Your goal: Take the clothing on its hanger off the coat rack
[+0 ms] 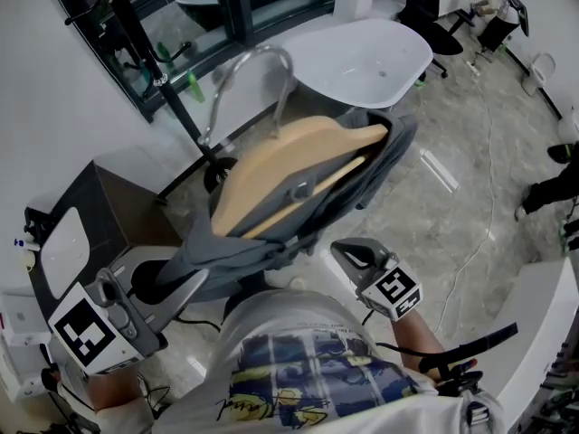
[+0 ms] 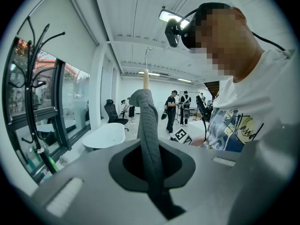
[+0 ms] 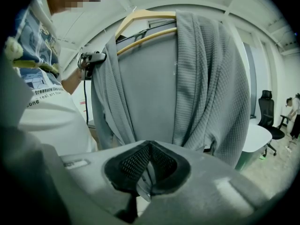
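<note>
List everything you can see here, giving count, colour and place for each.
hanger: one, pale wood with a metal hook, off the rack and tilted in front of the person
garment: one, grey, draped over the hanger
coat rack: one, black, by the window at upper left
table: one, white, rounded, beyond the hanger
cabinet: one, dark grey, on the floor at left
office chair: at least one, black, behind the table
people: at least two, dark clothes, far back in the room
T-shirt: one, white with print, on the person
left gripper: one, grey, shut on the garment
right gripper: one, grey, shut on the garment's edge
</note>
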`<move>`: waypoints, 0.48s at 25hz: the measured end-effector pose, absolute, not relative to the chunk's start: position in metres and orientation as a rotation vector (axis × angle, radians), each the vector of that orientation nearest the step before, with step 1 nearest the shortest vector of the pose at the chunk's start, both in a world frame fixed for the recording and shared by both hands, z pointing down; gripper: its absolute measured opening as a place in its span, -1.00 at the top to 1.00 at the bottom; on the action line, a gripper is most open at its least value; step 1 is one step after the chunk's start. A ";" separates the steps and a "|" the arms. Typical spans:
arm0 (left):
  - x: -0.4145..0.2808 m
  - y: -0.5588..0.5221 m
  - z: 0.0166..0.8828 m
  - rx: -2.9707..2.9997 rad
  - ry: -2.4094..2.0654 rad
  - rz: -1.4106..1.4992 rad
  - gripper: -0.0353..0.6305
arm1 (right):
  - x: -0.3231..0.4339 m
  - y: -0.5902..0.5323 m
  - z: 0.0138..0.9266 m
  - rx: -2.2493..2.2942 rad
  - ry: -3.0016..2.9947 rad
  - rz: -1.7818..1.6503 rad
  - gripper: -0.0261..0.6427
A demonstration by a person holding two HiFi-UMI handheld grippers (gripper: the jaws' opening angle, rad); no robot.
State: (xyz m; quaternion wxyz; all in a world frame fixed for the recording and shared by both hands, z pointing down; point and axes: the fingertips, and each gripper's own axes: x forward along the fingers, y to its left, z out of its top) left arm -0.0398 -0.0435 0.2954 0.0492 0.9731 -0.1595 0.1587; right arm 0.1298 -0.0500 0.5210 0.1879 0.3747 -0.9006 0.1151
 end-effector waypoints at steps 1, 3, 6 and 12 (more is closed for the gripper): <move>-0.040 -0.043 0.296 2.964 -0.484 0.485 0.88 | 0.129 -0.050 0.520 1.050 -2.534 0.318 0.92; -0.039 -0.043 0.295 2.962 -0.477 0.475 0.88 | 0.126 -0.051 0.518 1.035 -2.537 0.298 0.92; -0.040 -0.043 0.296 2.958 -0.483 0.470 0.88 | 0.122 -0.051 0.515 1.019 -2.529 0.265 0.92; -0.040 -0.043 0.298 2.953 -0.476 0.471 0.88 | 0.122 -0.050 0.514 1.018 -2.525 0.260 0.92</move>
